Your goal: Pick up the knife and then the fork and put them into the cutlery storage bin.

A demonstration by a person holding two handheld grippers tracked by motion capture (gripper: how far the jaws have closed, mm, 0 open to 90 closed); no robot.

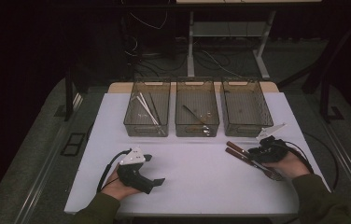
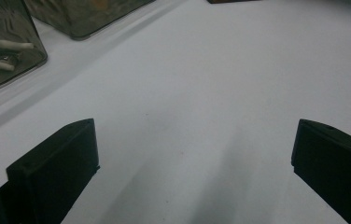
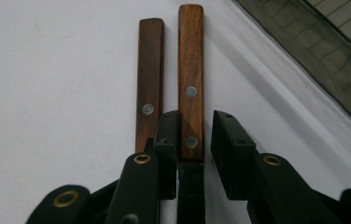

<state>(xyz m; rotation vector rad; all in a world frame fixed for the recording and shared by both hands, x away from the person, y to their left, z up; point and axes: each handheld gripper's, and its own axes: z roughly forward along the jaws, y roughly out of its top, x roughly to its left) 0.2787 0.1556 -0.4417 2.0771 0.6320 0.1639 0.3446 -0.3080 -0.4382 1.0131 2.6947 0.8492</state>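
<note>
The right gripper (image 3: pixel 196 140) is closing around one brown wooden-handled fork (image 3: pixel 191 84), jaws not yet pinching; the neighbouring wooden handle (image 3: pixel 149 79) risks being dragged along.

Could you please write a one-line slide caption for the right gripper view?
Right gripper straddles one wooden-handled utensil, jaws not yet clamped, a second handle lying alongside on the white table.

text: none legible | labels: none | numbers: none
</note>
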